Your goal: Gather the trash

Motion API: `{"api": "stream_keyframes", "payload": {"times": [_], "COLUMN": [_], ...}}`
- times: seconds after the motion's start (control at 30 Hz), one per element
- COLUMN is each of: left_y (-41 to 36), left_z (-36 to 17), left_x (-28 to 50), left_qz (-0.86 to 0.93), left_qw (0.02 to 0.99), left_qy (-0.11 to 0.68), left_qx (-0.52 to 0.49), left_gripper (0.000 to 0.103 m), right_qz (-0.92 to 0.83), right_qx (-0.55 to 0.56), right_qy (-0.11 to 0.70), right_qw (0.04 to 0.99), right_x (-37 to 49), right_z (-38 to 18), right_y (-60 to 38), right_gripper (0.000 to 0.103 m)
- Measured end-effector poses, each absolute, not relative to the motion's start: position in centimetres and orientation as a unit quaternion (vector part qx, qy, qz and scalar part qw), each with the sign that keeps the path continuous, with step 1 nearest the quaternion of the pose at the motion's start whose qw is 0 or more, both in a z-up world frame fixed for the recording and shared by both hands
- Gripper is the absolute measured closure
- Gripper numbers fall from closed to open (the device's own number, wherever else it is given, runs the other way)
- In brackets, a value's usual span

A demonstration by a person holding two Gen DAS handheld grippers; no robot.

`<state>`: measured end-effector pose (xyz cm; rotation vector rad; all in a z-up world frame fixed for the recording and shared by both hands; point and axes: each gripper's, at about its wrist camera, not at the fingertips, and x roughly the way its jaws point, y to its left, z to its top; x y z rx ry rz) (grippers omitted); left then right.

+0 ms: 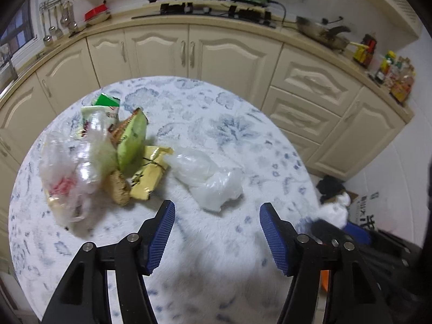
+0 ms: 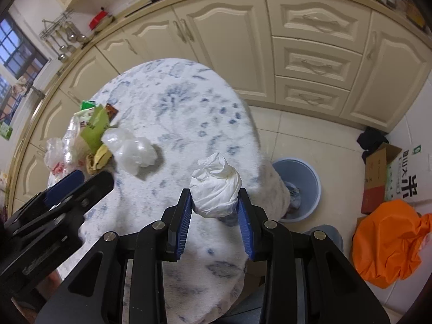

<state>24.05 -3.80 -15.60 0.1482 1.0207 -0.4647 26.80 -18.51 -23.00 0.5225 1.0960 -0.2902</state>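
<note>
Round table (image 2: pixel 189 102) under a blue-flowered white cloth, grey bin (image 2: pixel 307 178) on the floor beside it, trash pile (image 1: pixel 102 151) near the table's left edge, left hand-held gripper (image 1: pixel 216 213) gaped empty above the cloth, right hand-held gripper (image 2: pixel 214 202) clamped on a wadded white bag (image 2: pixel 216 186).

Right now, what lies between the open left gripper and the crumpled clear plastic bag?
Only bare tablecloth separates the left gripper from the clear plastic bag, seen in the left wrist view.

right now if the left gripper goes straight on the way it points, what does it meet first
Most likely the crumpled clear plastic bag, lying just ahead of the open left gripper on the table; depth is hard to judge.
</note>
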Motion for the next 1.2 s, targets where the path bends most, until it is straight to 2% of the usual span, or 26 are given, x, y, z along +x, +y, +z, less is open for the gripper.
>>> {"api": "stream_keyframes", "payload": {"times": [0.13, 0.17, 0.2, 0.3, 0.73, 1.2], "left_y": [-5.5, -5.9, -6.2, -6.7, -9.5, -18.7], "left_z": [-17.8, -18.3, -18.8, -19.2, -17.9, -19.1], "left_x": [26.5, 27.1, 27.5, 28.0, 25.9, 23.4], "left_qz": [-0.187, -0.187, -0.188, -0.186, -0.218, -0.296], "left_qw": [0.831, 0.828, 0.824, 0.831, 0.843, 0.811], "left_qy": [0.519, 0.525, 0.531, 0.521, 0.479, 0.473], "left_qx": [0.067, 0.062, 0.06, 0.068, 0.112, 0.177], "left_gripper": [0.043, 0.053, 0.077, 0.082, 0.087, 0.088], "right_qz": [-0.15, -0.152, -0.154, -0.158, -0.166, -0.244], "right_qx": [0.254, 0.255, 0.256, 0.258, 0.278, 0.332], "right_qy": [0.518, 0.518, 0.519, 0.521, 0.517, 0.499], "right_qw": [0.803, 0.802, 0.801, 0.798, 0.793, 0.762], "right_x": [26.7, 26.7, 26.6, 26.7, 26.0, 20.8], "right_z": [-23.6, -23.7, -23.8, -24.1, -24.7, -26.1], "right_y": [-19.8, -20.0, -20.2, -20.8, -22.8, -30.4], "right_gripper": [0.069, 0.069, 0.069, 0.069, 0.069, 0.069]}}
